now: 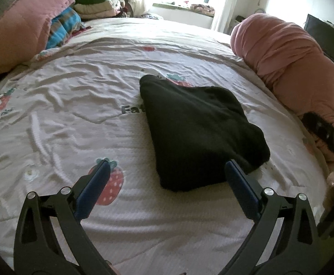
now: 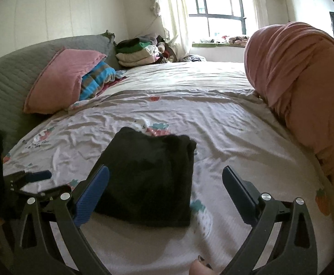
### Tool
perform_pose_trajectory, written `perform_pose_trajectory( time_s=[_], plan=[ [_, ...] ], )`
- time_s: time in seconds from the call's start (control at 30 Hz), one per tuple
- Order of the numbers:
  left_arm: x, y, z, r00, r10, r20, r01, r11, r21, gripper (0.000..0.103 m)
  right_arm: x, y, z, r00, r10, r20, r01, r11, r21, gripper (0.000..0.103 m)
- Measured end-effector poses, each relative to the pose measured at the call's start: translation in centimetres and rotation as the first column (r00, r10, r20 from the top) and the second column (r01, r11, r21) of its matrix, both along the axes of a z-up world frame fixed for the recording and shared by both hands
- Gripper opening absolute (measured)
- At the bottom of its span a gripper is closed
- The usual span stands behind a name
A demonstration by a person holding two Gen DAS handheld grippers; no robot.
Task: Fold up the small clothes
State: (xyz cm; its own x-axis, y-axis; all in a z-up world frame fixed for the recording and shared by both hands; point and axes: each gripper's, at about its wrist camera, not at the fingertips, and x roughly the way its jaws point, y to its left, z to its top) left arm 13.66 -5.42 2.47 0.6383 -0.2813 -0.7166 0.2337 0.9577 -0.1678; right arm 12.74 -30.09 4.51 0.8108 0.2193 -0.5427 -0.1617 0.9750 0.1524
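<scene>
A black garment point(image 1: 201, 133) lies folded into a compact rectangle on the strawberry-print bed sheet point(image 1: 63, 105). My left gripper point(image 1: 167, 167) is open and empty, just in front of the garment's near corner, its right finger beside the near edge. In the right wrist view the same black garment point(image 2: 150, 178) lies between and just beyond the open fingers of my right gripper point(image 2: 165, 174), which holds nothing. The left gripper point(image 2: 29, 178) shows at the left edge of that view, to the garment's left.
A pink rolled duvet point(image 1: 288, 61) lies along the bed's right side. A pink pillow point(image 2: 61, 80), a blue striped cloth point(image 2: 98, 78) and a grey headboard point(image 2: 8, 73) are at the left. A stack of folded clothes point(image 2: 134, 52) sits at the far corner near the window.
</scene>
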Motion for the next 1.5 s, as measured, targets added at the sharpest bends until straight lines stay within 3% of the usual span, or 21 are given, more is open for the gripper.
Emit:
perform_pose_trajectory(
  time_s=[0.4,0.8,0.97,1.23,1.5],
  plan=[
    [-4.9,3.6,0.8,0.999,0.017,0.038,-0.016,0.999,-0.032,0.093,-5.1,1.9,-1.1,0.999,-0.049,0.0,0.049,0.998,-0.048,0.098],
    [-9.4,5.2,-1.0,0.997,0.033,0.063,-0.031,0.999,-0.033,0.094,-9.5,3.8,-4.1,0.996,-0.092,0.008,0.093,0.992,-0.082,0.098],
    [-10.3,5.3,-2.0,0.997,0.032,0.071,-0.028,0.998,-0.05,0.094,-11.4,5.0,-4.9,0.995,-0.091,0.05,0.095,0.992,-0.087,0.098],
    [-10.4,5.3,-3.3,0.998,0.04,0.054,-0.038,0.999,-0.031,0.094,-11.5,5.9,-7.9,0.993,-0.101,-0.066,0.095,0.991,-0.09,0.098],
    [-10.3,5.4,-3.3,0.997,0.05,0.058,-0.048,0.998,-0.036,0.094,-11.4,5.8,-7.9,0.992,-0.112,-0.054,0.106,0.989,-0.105,0.098]
  ],
)
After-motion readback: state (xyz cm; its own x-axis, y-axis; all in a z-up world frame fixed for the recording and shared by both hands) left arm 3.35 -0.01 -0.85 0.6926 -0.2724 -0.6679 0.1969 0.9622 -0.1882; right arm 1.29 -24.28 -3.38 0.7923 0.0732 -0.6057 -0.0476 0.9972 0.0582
